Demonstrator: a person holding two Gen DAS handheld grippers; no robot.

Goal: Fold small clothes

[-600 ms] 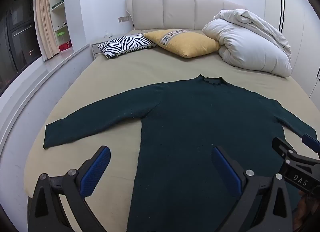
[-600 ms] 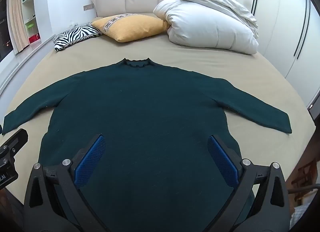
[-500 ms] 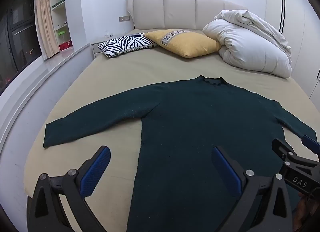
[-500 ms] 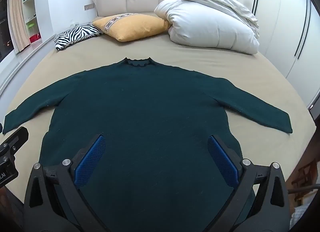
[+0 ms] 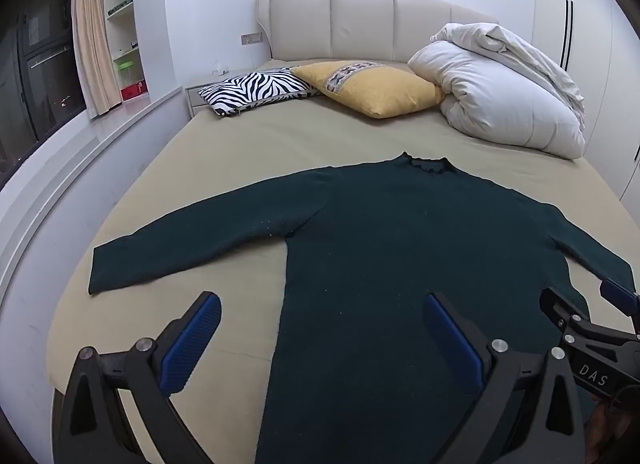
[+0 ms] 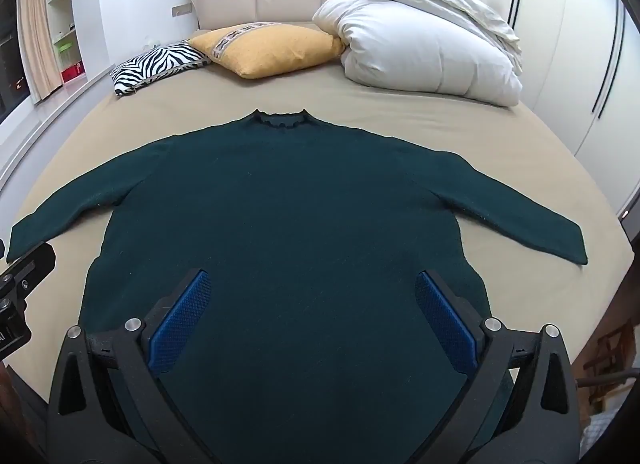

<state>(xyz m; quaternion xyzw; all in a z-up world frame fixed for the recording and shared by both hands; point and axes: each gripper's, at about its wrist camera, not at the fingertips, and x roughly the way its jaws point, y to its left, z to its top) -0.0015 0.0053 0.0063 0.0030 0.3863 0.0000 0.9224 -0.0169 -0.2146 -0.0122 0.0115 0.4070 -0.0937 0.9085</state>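
Note:
A dark green long-sleeved sweater point(image 5: 400, 248) lies flat on the beige bed point(image 5: 240, 144), collar far, both sleeves spread out; it also shows in the right wrist view point(image 6: 300, 204). My left gripper point(image 5: 320, 306) is open and empty above the sweater's lower left edge. My right gripper point(image 6: 310, 282) is open and empty above the sweater's lower middle. The right gripper's body point(image 5: 588, 328) shows at the left view's right edge. The left gripper's body point(image 6: 20, 284) shows at the right view's left edge.
A zebra pillow point(image 5: 256, 90), a yellow pillow point(image 5: 372, 86) and a bundled white duvet point(image 5: 500, 92) lie near the headboard point(image 5: 360, 24). A white ledge point(image 5: 60, 152) runs along the bed's left side. Wardrobe doors point(image 6: 592, 44) stand on the right.
Both views have shifted very slightly; the grippers stay open and the sweater has not moved.

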